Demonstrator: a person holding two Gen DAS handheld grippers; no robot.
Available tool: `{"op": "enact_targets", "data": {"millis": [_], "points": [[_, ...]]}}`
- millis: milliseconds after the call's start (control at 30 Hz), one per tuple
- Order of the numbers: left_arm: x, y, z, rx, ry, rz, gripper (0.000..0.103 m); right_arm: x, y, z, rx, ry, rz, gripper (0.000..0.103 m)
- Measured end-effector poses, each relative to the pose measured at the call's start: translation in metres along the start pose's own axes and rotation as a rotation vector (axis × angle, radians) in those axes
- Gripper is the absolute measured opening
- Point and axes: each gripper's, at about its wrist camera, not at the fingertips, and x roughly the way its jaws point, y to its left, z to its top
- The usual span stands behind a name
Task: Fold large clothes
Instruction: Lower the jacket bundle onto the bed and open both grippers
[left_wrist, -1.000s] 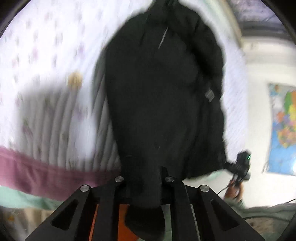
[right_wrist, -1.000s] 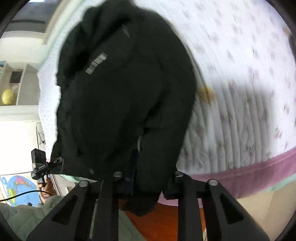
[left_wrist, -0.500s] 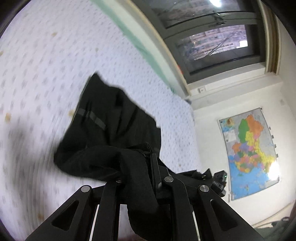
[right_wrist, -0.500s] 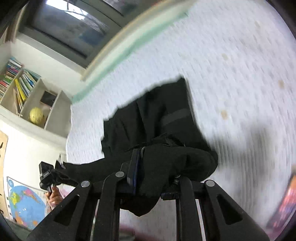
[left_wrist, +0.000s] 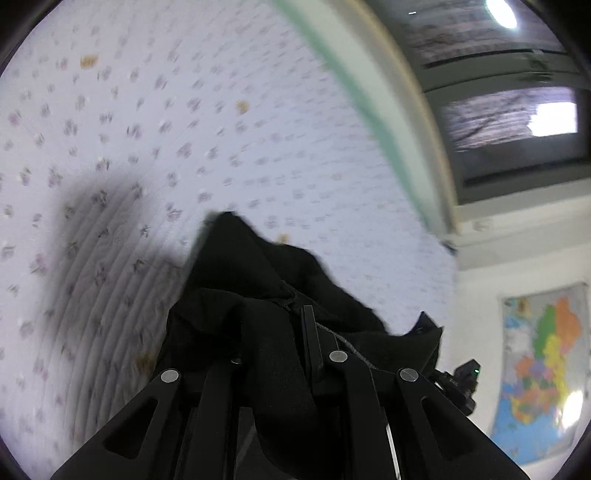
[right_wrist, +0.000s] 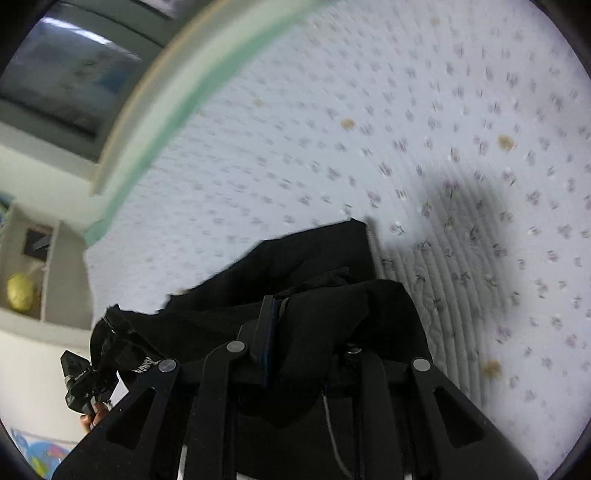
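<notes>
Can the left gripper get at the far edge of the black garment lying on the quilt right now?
Probably not: the left gripper is shut on the black garment, whose bunched cloth fills its jaws.

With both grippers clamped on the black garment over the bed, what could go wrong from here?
1. The black garment looks bunched between the left gripper and right gripper, so laying it on the floral quilt may trap wrinkles.
2. Thick folds fill both grips; fabric could slip out unevenly.
3. Both views are motion-blurred, so a fast move may place it crooked.
</notes>
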Motion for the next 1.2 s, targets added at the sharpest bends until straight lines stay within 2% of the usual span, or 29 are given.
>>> {"op": "enact_targets", "data": {"millis": [67, 133, 233, 333, 433, 500, 533, 567, 600, 633, 667, 700, 733, 800, 867, 933, 1000, 1067, 1200], "points": [[0.033, 0.015, 0.005, -0.025, 0.035, 0.049, 0.013, 0.032, -0.008, 0.002, 0.005, 0.043, -0.029, 0.022], [0.060, 0.024, 0.008, -0.008, 0.065, 0.093, 0.014, 0.055, -0.015, 0.000, 0.008, 0.072, -0.055, 0.021], [0.080, 0.026, 0.006, 0.032, 0.082, 0.134, 0.015, 0.075, -0.018, 0.001, 0.004, 0.087, -0.082, 0.021], [0.079, 0.023, 0.006, 0.064, 0.088, 0.145, 0.015, 0.075, -0.013, -0.001, -0.015, 0.086, -0.094, 0.022], [0.066, 0.010, 0.002, 0.136, 0.098, 0.161, 0.015, 0.053, -0.005, -0.003, -0.037, 0.089, -0.052, 0.030], [0.045, -0.004, -0.003, 0.210, 0.101, 0.158, 0.023, 0.028, 0.002, -0.006, -0.072, 0.082, -0.015, 0.035], [0.037, -0.009, -0.006, 0.236, 0.110, 0.141, 0.027, 0.015, 0.005, -0.009, -0.086, 0.078, 0.015, 0.041], [0.019, -0.016, -0.011, 0.263, 0.134, 0.092, 0.035, -0.002, 0.008, -0.013, -0.106, 0.071, 0.059, 0.048], [0.005, -0.020, -0.016, 0.276, 0.152, 0.037, 0.048, -0.013, 0.008, -0.016, -0.118, 0.065, 0.085, 0.053], [-0.010, -0.021, -0.020, 0.287, 0.160, -0.016, 0.056, -0.028, 0.009, -0.021, -0.134, 0.056, 0.110, 0.065], [-0.027, -0.022, -0.025, 0.295, 0.156, -0.064, 0.072, -0.042, 0.008, -0.026, -0.151, 0.042, 0.121, 0.076], [-0.041, -0.023, -0.029, 0.299, 0.143, -0.099, 0.080, -0.055, 0.010, -0.032, -0.173, 0.017, 0.120, 0.078], [-0.060, -0.023, -0.032, 0.300, 0.115, -0.140, 0.081, -0.066, 0.012, -0.036, -0.204, -0.011, 0.105, 0.079], [-0.079, -0.024, -0.034, 0.304, 0.074, -0.163, 0.081, -0.073, 0.012, -0.039, -0.249, -0.045, 0.048, 0.081], [-0.085, -0.025, -0.029, 0.324, 0.026, -0.098, 0.082, -0.064, 0.012, -0.032, -0.265, -0.061, -0.006, 0.082], [-0.065, -0.022, -0.017, 0.334, 0.006, 0.043, 0.082, -0.049, 0.013, -0.022, -0.293, -0.067, -0.033, 0.082], [-0.042, -0.015, -0.003, 0.325, 0.009, 0.121, 0.082, -0.028, 0.016, -0.009, -0.342, -0.058, -0.085, 0.082], [-0.017, -0.004, 0.015, 0.287, 0.016, 0.151, 0.082, -0.005, 0.017, 0.005, -0.397, -0.042, -0.146, 0.082], [0.016, 0.009, 0.039, 0.251, 0.052, 0.144, 0.082, 0.029, 0.016, 0.025, -0.492, 0.004, -0.204, 0.082]]}}
